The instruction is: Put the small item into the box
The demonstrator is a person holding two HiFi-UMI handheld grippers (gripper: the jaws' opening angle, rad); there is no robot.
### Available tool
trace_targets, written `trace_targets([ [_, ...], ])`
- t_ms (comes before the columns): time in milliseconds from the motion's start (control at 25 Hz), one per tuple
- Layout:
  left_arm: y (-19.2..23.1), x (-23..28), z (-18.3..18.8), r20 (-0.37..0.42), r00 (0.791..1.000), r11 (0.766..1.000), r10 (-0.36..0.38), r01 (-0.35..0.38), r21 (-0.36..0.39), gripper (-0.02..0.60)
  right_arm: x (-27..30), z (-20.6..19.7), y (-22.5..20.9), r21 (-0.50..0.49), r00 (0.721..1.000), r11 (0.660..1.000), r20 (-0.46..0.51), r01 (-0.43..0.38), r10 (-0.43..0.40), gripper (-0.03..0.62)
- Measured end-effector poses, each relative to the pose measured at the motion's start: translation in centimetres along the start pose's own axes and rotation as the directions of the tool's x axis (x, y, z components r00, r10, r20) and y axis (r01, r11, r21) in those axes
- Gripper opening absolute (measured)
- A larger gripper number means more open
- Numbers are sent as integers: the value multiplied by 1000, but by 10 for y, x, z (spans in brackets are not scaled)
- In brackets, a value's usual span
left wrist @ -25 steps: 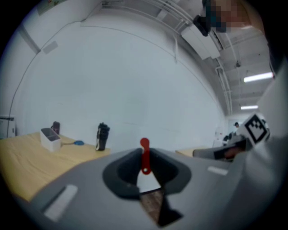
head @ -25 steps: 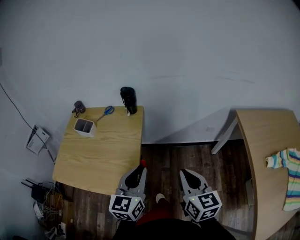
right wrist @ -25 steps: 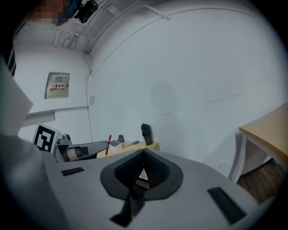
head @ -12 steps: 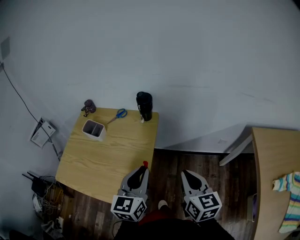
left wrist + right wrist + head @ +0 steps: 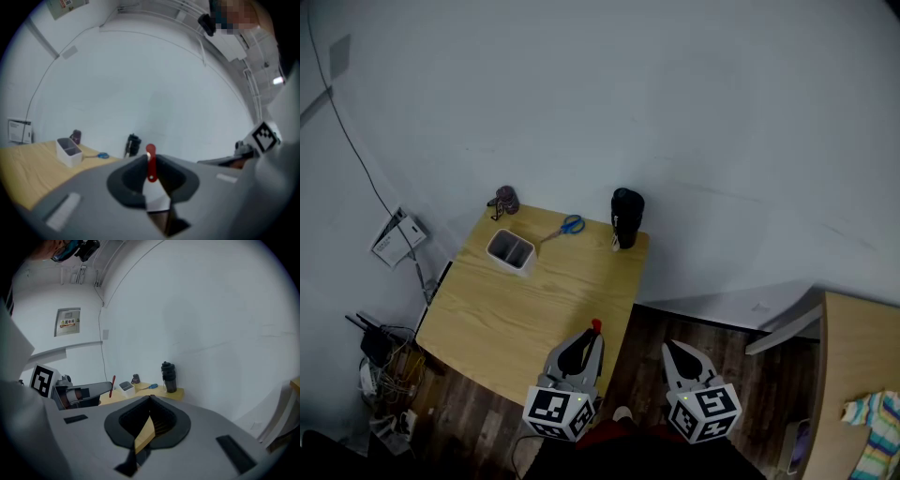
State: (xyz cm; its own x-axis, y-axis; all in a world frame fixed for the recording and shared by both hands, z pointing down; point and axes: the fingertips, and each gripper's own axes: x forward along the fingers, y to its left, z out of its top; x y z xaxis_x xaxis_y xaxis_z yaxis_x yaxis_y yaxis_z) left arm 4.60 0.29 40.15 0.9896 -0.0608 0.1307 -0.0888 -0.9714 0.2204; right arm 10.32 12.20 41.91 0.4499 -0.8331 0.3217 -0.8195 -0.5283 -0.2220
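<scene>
A small red item (image 5: 596, 326) (image 5: 150, 165) stands upright between the jaws of my left gripper (image 5: 592, 336) (image 5: 150, 158), which is shut on it over the table's near edge. The white two-compartment box (image 5: 510, 250) (image 5: 68, 151) (image 5: 126, 386) sits towards the far left of the wooden table (image 5: 534, 309), well ahead of both grippers. My right gripper (image 5: 668, 348) (image 5: 150, 398) hangs over the floor to the right of the table, shut with nothing in it. The right gripper view shows the left gripper with the red item (image 5: 112, 386) at its left.
Blue-handled scissors (image 5: 570, 225) (image 5: 151, 386) and a black bottle (image 5: 625, 217) (image 5: 133, 145) (image 5: 168, 377) stand at the table's far edge, a small dark object (image 5: 503, 199) at its far left corner. Cables (image 5: 380, 361) lie on the floor left. A second table (image 5: 853, 375) with striped cloth (image 5: 874, 417) is right.
The head view has swung left, so the table sits further right and lower in the picture. Both grippers keep their pose; the left still holds the red item.
</scene>
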Motion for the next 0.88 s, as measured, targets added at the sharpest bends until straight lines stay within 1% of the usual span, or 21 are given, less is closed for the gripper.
trace_targets([
  [200, 20, -9, 5, 19, 998, 998, 58, -58, -2, 52, 24, 3, 20, -29, 997, 997, -21, -73, 72, 8],
  [360, 35, -17, 8, 31, 993, 993, 116, -116, 0, 52, 41, 5, 35, -49, 990, 990, -35, -135, 134, 8],
  [480, 48, -22, 11, 46, 986, 987, 162, -161, -23, 52, 54, 6, 43, -63, 983, 982, -49, -180, 177, 8],
  [560, 56, -25, 12, 58, 979, 980, 194, -191, -49, 52, 64, 7, 48, -72, 976, 974, -58, -213, 210, 8],
  [680, 68, -25, 14, 72, 967, 969, 245, -240, -64, 52, 80, 8, 53, -85, 963, 960, -71, -266, 260, 8],
  [880, 92, -16, 27, 102, 934, 939, 341, -336, -71, 52, 115, 18, 58, -102, 931, 928, -108, -358, 348, 8],
])
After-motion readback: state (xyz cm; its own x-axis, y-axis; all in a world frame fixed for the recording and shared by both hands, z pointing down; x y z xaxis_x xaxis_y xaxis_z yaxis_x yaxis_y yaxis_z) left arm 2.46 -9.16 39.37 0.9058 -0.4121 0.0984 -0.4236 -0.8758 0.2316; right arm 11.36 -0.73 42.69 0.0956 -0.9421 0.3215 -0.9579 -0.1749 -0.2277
